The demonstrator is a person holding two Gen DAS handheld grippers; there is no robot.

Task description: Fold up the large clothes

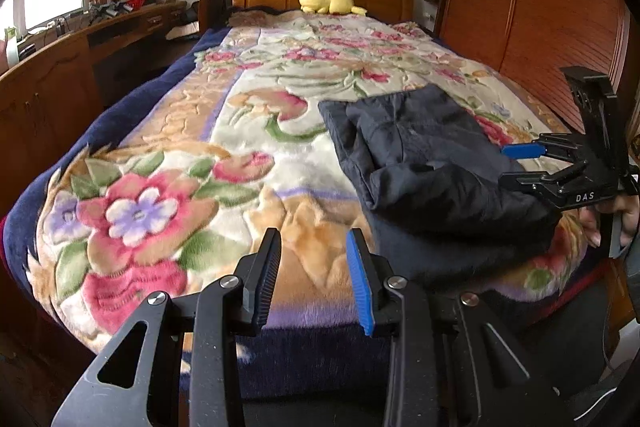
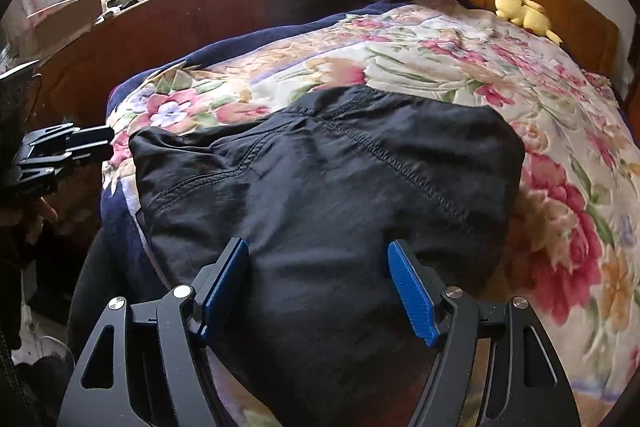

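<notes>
Folded garment on the bed, both grippers free.

The black garment (image 2: pixel 320 187) lies as a compact bundle on the blanket (image 1: pixel 180 155) near the foot of the bed, well away from the yellow toy (image 1: pixel 328 1) at the headboard. The left gripper (image 1: pixel 314 279) hangs wide open and empty over the blanket beside it; the right gripper (image 2: pixel 318 291) is wide open just above its near edge. Folding looks nearly done; next comes one more fold or smoothing. Its long axis seems to run from the foot toward the toy.
</notes>
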